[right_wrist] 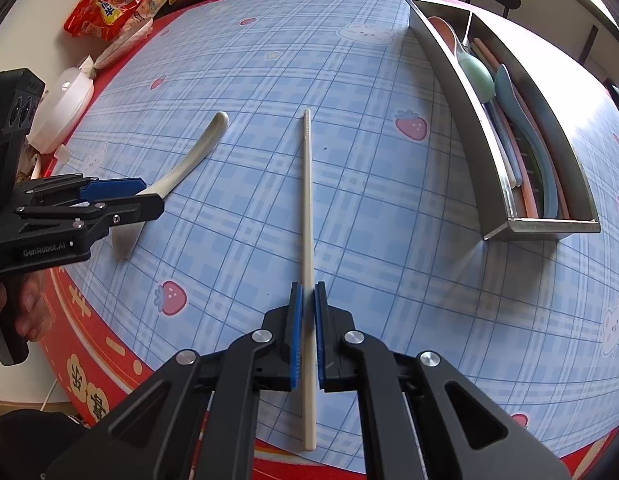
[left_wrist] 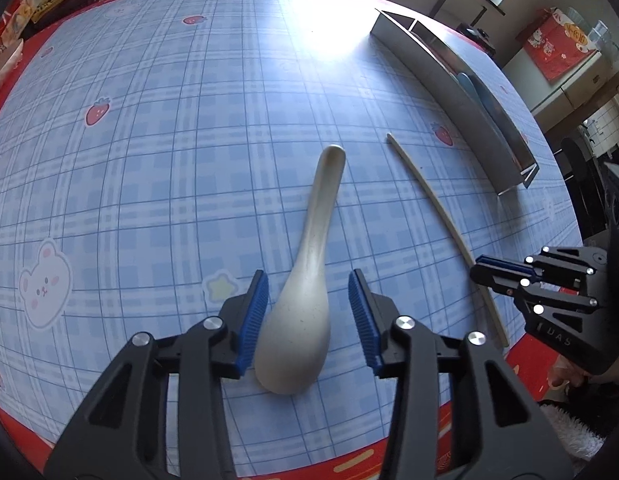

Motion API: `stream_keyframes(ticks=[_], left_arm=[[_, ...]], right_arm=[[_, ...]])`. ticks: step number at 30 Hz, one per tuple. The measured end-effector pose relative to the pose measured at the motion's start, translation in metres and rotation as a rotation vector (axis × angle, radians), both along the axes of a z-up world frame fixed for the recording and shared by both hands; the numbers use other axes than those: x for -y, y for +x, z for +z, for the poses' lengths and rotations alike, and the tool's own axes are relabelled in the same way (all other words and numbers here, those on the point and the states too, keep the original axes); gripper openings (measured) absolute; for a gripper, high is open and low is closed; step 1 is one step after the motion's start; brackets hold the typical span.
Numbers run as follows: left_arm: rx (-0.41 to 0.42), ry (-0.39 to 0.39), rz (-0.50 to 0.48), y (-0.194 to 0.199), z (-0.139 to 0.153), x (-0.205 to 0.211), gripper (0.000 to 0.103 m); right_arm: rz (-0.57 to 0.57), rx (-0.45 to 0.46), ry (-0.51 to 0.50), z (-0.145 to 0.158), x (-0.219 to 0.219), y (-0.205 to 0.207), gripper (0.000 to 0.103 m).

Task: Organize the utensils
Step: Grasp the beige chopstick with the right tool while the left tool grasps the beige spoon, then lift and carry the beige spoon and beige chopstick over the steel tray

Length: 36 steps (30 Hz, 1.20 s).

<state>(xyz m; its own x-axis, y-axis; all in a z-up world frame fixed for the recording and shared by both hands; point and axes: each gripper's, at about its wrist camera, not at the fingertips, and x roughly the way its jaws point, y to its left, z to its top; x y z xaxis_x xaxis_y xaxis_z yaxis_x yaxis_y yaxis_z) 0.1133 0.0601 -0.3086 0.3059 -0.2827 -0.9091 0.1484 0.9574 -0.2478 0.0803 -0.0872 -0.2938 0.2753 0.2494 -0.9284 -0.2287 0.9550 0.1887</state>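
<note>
Two tools work at the near edge of the table (right_wrist: 389, 184), each held level and low over the cloth, pointing toward the far edge. Left tool (left_wrist: 308, 312): jaws wide apart, straddling the bowl of a white spoon (left_wrist: 305, 280) that lies flat on the cloth; the blue pads (left_wrist: 255, 316) stand on either side of the bowl, and contact cannot be confirmed. The spoon's handle runs away from the tool toward the middle of the table. Right tool (right_wrist: 308, 332): jaws narrowed around a single white chopstick (right_wrist: 307, 216), pads just beside or touching it; the chopstick lies lengthwise along the tool's axis, its blunt end overhanging toward the near edge and its tip pointing to the far edge.

Right wrist view only: the interior of the metal tray (right_wrist: 549, 222) near the right edge of the table, divided lengthwise, holding a green spoon (right_wrist: 475, 74), a blue spoon (right_wrist: 505, 84) and several pastel chopsticks; snack packets (right_wrist: 109, 8) beyond the far left corner; the hand (right_wrist: 25, 304) gripping the left tool's handle. Left wrist view only: the full outline of the white spoon's bowl, and the tray's outer wall seen from the left.
</note>
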Motion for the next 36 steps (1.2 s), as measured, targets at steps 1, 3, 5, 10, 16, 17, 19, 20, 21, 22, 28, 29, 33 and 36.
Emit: stream_keyframes(ticks=[1, 3, 5, 10, 16, 17, 19, 20, 21, 22, 28, 29, 33, 36], left_arm=[[-0.007, -0.018, 0.015, 0.003, -0.001, -0.003, 0.037], [-0.026, -0.055, 0.028, 0.0, -0.001, -0.011, 0.029], [-0.051, -0.101, 0.019, -0.004, -0.003, -0.013, 0.025], [-0.065, -0.127, -0.038, -0.014, -0.005, 0.002, 0.025], [-0.049, -0.134, -0.072, -0.017, -0.004, 0.018, 0.022], [-0.04, -0.128, -0.077, -0.018, -0.003, 0.021, 0.021], [-0.027, -0.134, -0.084, -0.018, 0.001, 0.026, 0.016], [-0.025, -0.136, -0.091, -0.017, 0.002, 0.028, 0.014], [-0.026, -0.136, -0.099, -0.018, 0.003, 0.03, 0.014], [-0.029, -0.137, -0.109, -0.018, 0.004, 0.03, 0.013], [-0.039, -0.082, -0.195, -0.024, 0.005, 0.046, 0.012], [-0.033, -0.052, -0.216, -0.026, 0.004, 0.051, 0.013], [-0.007, 0.018, -0.234, -0.026, 0.004, 0.059, 0.013], [-0.007, 0.038, -0.198, -0.02, 0.001, 0.059, 0.014]], right_arm=[[0.0, 0.0, 0.0, 0.0, 0.0, 0.0, 0.006], [0.0, -0.001, 0.002, 0.0, 0.0, 0.001, 0.006], [-0.001, -0.002, 0.005, 0.0, 0.0, 0.0, 0.006], [-0.001, -0.002, 0.01, 0.0, 0.001, -0.001, 0.006], [0.001, 0.0, 0.014, 0.0, 0.001, -0.001, 0.006], [0.002, 0.0, 0.015, 0.0, 0.001, -0.001, 0.006], [0.002, -0.001, 0.019, 0.0, 0.002, -0.001, 0.006], [0.002, -0.001, 0.021, -0.001, 0.002, -0.001, 0.006], [0.001, -0.001, 0.022, -0.001, 0.003, -0.001, 0.006], [0.001, -0.001, 0.023, -0.001, 0.003, -0.001, 0.006], [0.0, 0.0, 0.028, -0.001, 0.003, -0.002, 0.006], [-0.001, 0.0, 0.028, -0.001, 0.003, -0.002, 0.006], [-0.002, 0.0, 0.027, 0.0, 0.003, -0.002, 0.006], [-0.001, 0.0, 0.027, -0.001, 0.004, -0.002, 0.006]])
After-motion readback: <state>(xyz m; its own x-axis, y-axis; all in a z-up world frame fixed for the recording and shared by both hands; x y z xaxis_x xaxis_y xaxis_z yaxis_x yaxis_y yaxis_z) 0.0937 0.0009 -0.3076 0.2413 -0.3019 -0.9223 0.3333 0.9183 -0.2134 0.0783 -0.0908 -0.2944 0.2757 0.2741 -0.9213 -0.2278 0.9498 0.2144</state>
